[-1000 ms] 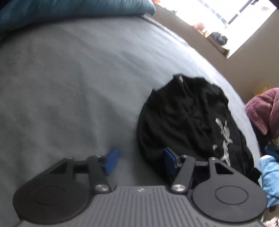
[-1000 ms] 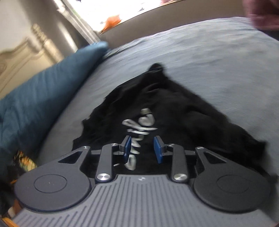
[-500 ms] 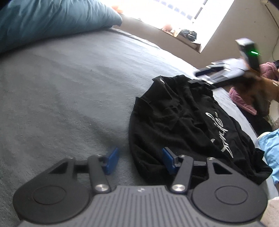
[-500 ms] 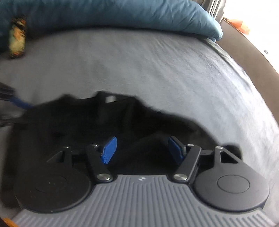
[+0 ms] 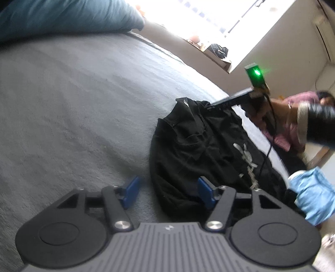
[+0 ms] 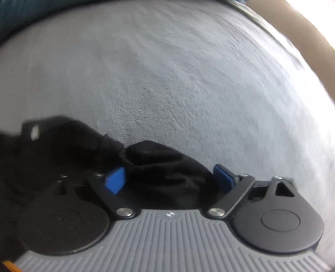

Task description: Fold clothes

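A crumpled black T-shirt [image 5: 194,146] with white lettering lies on the grey bed cover [image 5: 73,104]. My left gripper [image 5: 167,191] is open at the shirt's near edge, its right pad over the cloth and its left pad over bare cover. In the left wrist view the right gripper [image 5: 211,105] reaches the shirt's far collar end, held by a hand. In the right wrist view my right gripper [image 6: 169,177] is open wide, with a bunched fold of the black shirt [image 6: 159,167] lying between its blue pads.
A teal pillow [image 5: 62,16] lies at the head of the bed. A pink garment [image 5: 293,117] and a light blue garment [image 5: 312,198] sit at the bed's right side. A bright window [image 5: 209,21] is beyond the bed.
My right gripper has moved down to the shirt's collar end and opened wider, with cloth now between its pads. The left gripper has stayed open at the near edge.
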